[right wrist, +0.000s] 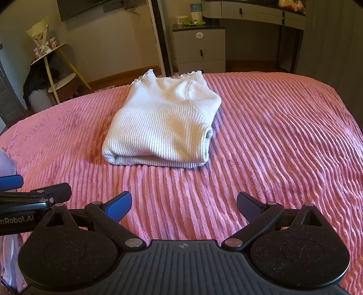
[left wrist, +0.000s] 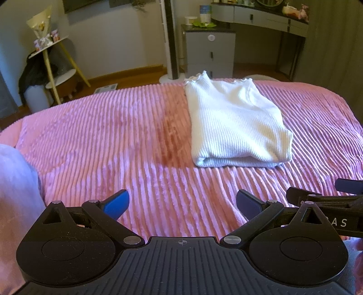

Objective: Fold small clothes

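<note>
A white ribbed knit top (left wrist: 233, 122) lies folded into a compact rectangle on the pink ribbed bedspread (left wrist: 113, 140). It also shows in the right wrist view (right wrist: 163, 122), with its frilled edge at the far end. My left gripper (left wrist: 182, 205) is open and empty, held above the bedspread well short of the top. My right gripper (right wrist: 184, 207) is open and empty too, side by side with the left. Each gripper shows at the edge of the other's view.
A pale lilac cloth (left wrist: 15, 204) lies at the near left of the bed. Beyond the bed's far edge stand a grey drawer unit (left wrist: 209, 53), a white tower fan (left wrist: 169, 40), a desk (left wrist: 261, 15) and a yellow-legged shelf (left wrist: 51, 65).
</note>
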